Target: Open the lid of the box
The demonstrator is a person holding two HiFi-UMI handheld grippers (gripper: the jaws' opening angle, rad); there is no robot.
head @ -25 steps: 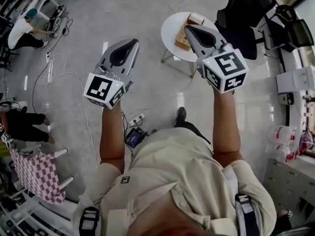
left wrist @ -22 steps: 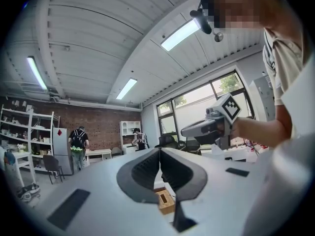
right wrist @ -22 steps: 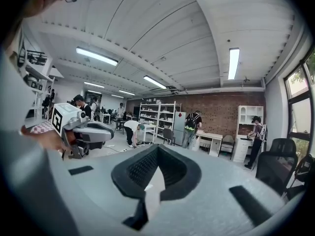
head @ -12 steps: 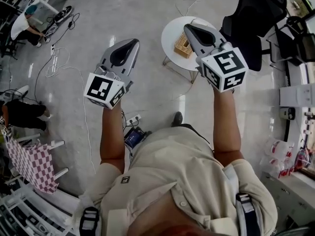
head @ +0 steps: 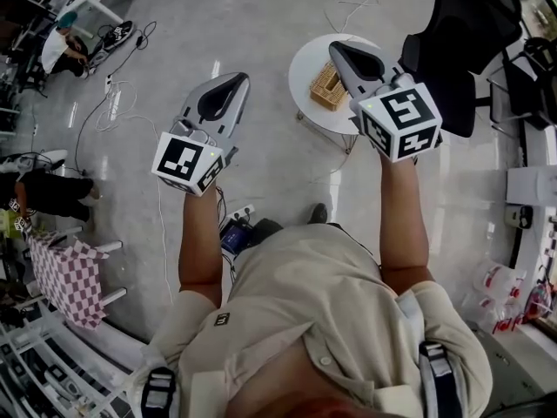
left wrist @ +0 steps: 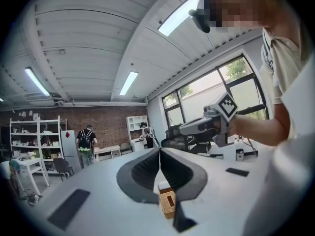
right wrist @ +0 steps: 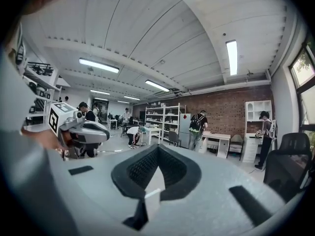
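My left tongs (head: 237, 80) and right tongs (head: 336, 49), smooth grey shells with ribbed black pads, both closed on nothing; tan square box (head: 329, 86), on round white table (head: 300, 64), far below, beside right tongs' tip

Two grippers: left gripper (head: 240, 77), right gripper (head: 334, 47); one box (head: 328, 88); one table (head: 304, 60).

Left tongs (head: 240, 77), right tongs (head: 334, 47): closed, empty

Box (head: 328, 88) on the round table (head: 302, 59), far side. My right gripper (head: 336, 47) is above it; my left gripper (head: 238, 77) is over the floor to its left. Chair (head: 466, 24) at far right.
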